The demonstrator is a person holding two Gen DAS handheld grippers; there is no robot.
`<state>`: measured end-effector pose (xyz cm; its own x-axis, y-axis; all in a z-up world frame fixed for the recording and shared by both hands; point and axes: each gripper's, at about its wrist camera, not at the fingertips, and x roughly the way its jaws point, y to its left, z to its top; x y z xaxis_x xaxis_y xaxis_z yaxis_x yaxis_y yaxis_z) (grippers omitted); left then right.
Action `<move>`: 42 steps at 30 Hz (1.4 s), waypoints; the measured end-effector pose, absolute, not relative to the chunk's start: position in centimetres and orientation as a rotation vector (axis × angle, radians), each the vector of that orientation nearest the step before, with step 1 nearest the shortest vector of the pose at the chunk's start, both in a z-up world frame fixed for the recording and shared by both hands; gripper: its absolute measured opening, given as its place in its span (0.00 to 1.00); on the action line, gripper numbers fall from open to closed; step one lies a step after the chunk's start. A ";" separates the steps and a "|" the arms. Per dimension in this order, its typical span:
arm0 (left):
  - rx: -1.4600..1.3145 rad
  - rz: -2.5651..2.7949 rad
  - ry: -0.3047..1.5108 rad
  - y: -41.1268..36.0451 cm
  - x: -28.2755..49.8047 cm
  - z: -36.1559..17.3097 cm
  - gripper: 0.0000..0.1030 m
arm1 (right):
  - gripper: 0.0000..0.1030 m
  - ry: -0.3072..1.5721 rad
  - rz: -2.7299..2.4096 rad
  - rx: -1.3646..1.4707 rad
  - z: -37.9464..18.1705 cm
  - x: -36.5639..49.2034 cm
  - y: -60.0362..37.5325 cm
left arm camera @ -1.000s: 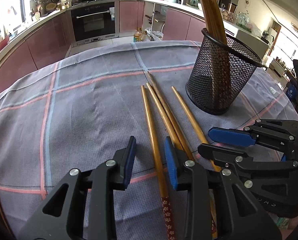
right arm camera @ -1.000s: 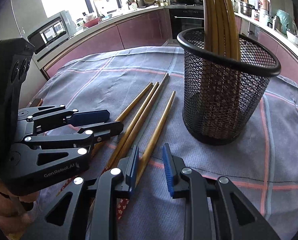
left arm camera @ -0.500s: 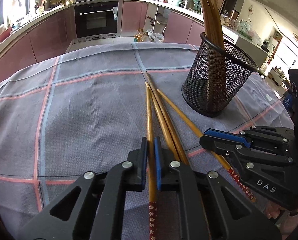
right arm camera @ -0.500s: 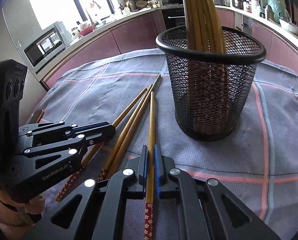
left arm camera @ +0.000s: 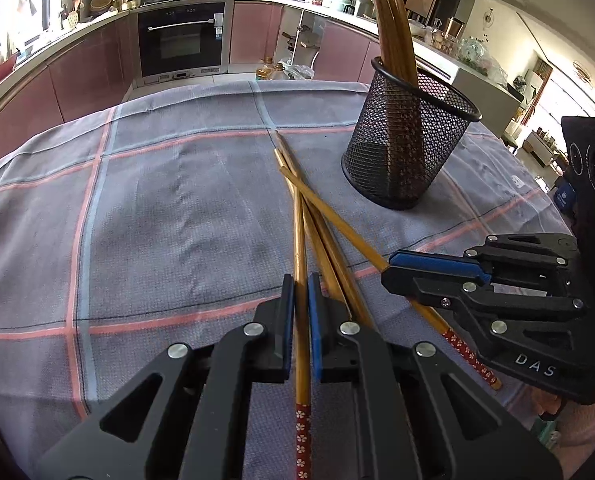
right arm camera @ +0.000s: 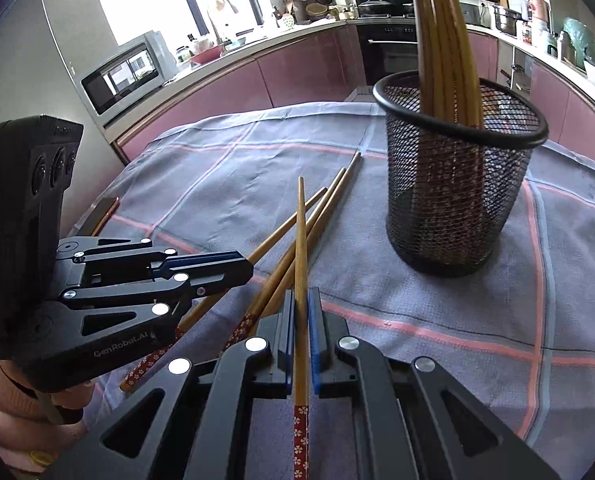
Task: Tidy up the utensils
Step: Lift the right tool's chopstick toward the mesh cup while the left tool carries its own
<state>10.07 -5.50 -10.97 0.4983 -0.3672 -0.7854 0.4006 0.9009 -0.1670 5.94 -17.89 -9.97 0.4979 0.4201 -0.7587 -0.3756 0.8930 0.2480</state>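
Each gripper's fingers are clamped on one wooden chopstick. The left gripper [left arm camera: 301, 312] holds a chopstick [left arm camera: 299, 240], the right gripper [right arm camera: 301, 316] another [right arm camera: 300, 240]. Two loose chopsticks [right arm camera: 297, 248] lie on the cloth-covered surface [left arm camera: 157, 208] near a mesh holder [right arm camera: 457, 200] with more chopsticks upright inside.

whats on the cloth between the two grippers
Two loose chopsticks lie side by side on the checked cloth between the left gripper and the right gripper, clearest in the left wrist view.
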 end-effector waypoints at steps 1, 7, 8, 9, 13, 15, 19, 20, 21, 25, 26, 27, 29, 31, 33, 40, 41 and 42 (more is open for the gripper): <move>0.038 -0.465 0.945 -5.5 10.1 -11.1 0.07 | 0.06 0.936 0.482 0.048 -10.1 6.0 -17.8; 0.046 -0.480 0.964 -5.6 10.3 -11.4 0.08 | 0.08 0.967 0.477 0.034 -10.8 6.3 -17.8; 0.050 -0.482 0.965 -5.7 10.4 -11.4 0.08 | 0.08 0.970 0.473 0.034 -10.9 6.3 -17.8; 0.055 -0.482 0.964 -5.7 10.4 -11.4 0.08 | 0.08 0.970 0.475 0.036 -10.9 6.5 -17.8; 0.061 -0.495 0.972 -5.9 10.7 -11.4 0.13 | 0.08 0.971 0.476 0.024 -10.9 6.6 -17.6; 0.066 -0.502 0.973 -6.1 10.8 -11.4 0.15 | 0.08 0.970 0.477 0.021 -10.9 6.7 -17.4; 0.072 -0.504 0.971 -6.3 11.0 -11.4 0.15 | 0.06 0.964 0.480 0.029 -10.8 6.6 -17.7; 0.067 -0.501 0.971 -6.2 11.0 -11.4 0.14 | 0.06 0.959 0.481 0.032 -10.7 6.5 -17.8; 0.066 -0.496 0.971 -6.2 11.0 -11.4 0.12 | 0.06 0.954 0.485 0.034 -10.6 6.3 -17.9; 0.051 -0.491 0.963 -5.9 10.9 -11.3 0.07 | 0.06 0.924 0.494 0.037 -9.6 5.8 -18.4; 0.050 -0.492 0.959 -5.9 10.8 -11.2 0.07 | 0.06 0.914 0.498 0.038 -9.3 5.6 -18.5; 0.047 -0.493 0.953 -5.8 10.6 -11.0 0.07 | 0.06 0.905 0.499 0.039 -9.1 5.5 -18.7; 0.041 -0.500 0.943 -5.6 10.4 -10.5 0.07 | 0.06 0.886 0.501 0.045 -8.5 5.1 -19.1; 0.033 -0.512 0.926 -5.4 10.1 -9.8 0.07 | 0.06 0.861 0.509 0.056 -7.7 4.7 -19.6; 0.016 -0.527 0.911 -5.1 9.8 -8.9 0.07 | 0.06 0.835 0.512 0.064 -6.9 4.3 -20.2; -0.048 -0.613 0.837 -4.0 8.6 -5.1 0.07 | 0.06 0.740 0.515 0.117 -4.0 3.2 -22.5; -0.055 -0.624 0.826 -3.9 8.5 -4.5 0.07 | 0.06 0.729 0.511 0.122 -3.6 3.1 -22.8; -0.062 -0.635 0.812 -3.8 8.3 -3.8 0.07 | 0.06 0.716 0.508 0.126 -3.3 3.0 -23.1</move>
